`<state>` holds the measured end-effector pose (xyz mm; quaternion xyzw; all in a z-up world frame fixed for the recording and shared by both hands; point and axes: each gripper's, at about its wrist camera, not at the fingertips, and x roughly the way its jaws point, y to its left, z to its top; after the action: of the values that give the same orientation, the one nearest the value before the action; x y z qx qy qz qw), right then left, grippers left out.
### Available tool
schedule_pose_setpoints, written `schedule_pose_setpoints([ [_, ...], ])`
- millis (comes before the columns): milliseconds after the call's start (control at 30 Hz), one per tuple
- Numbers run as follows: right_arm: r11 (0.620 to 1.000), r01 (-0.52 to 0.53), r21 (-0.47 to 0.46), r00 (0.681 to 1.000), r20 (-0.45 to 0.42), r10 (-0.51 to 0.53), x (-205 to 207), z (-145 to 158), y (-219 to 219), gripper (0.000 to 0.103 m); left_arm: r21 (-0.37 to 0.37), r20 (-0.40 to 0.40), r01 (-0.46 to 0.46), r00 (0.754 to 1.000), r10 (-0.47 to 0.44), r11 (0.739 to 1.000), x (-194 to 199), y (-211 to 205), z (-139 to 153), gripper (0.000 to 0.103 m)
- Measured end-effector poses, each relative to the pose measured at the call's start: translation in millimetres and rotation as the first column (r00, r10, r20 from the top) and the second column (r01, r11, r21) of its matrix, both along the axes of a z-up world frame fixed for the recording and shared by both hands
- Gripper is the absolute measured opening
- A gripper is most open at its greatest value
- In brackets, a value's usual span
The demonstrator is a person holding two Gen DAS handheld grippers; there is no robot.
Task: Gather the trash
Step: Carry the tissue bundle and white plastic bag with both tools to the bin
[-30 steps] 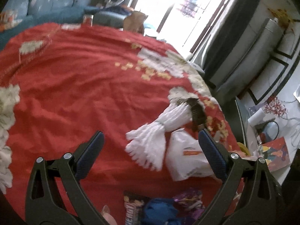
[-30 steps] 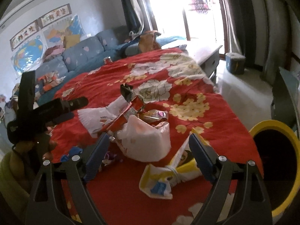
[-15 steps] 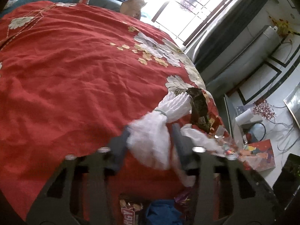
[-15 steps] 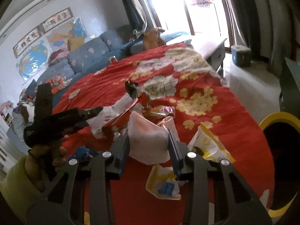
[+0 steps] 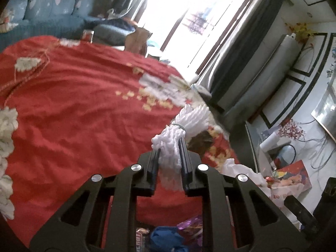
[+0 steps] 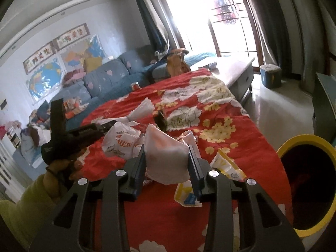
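Blue sofa (image 6: 109, 79) (cushioned) under a world map (image 6: 45, 79).

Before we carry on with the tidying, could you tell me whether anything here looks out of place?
Yes: litter lies on the red floral tablecloth, namely a crumpled printed white wrapper and a torn yellow-and-white packet. Each hand-held gripper already clamps a piece: left on the banded white foam bundle, right on the white bag.

Daylight blows out the window (image 6: 220, 21); both views show fisheye bending and soft blur.

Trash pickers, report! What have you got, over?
Left tool shut on white bundle. Right tool shut on white bag. Yellow bin open at right; wrappers remain on red cloth.
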<state>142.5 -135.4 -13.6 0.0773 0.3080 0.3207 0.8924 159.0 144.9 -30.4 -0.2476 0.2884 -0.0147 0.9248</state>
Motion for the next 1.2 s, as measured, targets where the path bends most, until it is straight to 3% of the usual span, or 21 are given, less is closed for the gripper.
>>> schedule_pose_setpoints([
  [367, 0.996, 0.062, 0.059, 0.998, 0.029, -0.063, -2, 20, -25, 0.035, 0.048, 0.082, 0.055, 0.995, -0.059, 0.997, -12, -27, 31, 0.012],
  [533, 0.997, 0.071, -0.002, 0.994, -0.077, -0.071, 5, -1, -28, 0.035, 0.052, 0.082, 0.079, 0.993, -0.083, 0.996, -10, -33, 30, 0.012],
  [700, 0.998, 0.06, 0.0, 0.982, -0.182, -0.059, -1, -23, -44, 0.035, 0.059, 0.086, 0.116, 0.989, -0.12, 0.992, -10, -46, 31, 0.012],
  [1200, 0.999, 0.042, 0.003, 0.959, -0.279, -0.04, -37, -41, -100, 0.035, 0.105, 0.067, 0.236, 0.968, -0.243, 0.966, -12, -107, 29, 0.012],
])
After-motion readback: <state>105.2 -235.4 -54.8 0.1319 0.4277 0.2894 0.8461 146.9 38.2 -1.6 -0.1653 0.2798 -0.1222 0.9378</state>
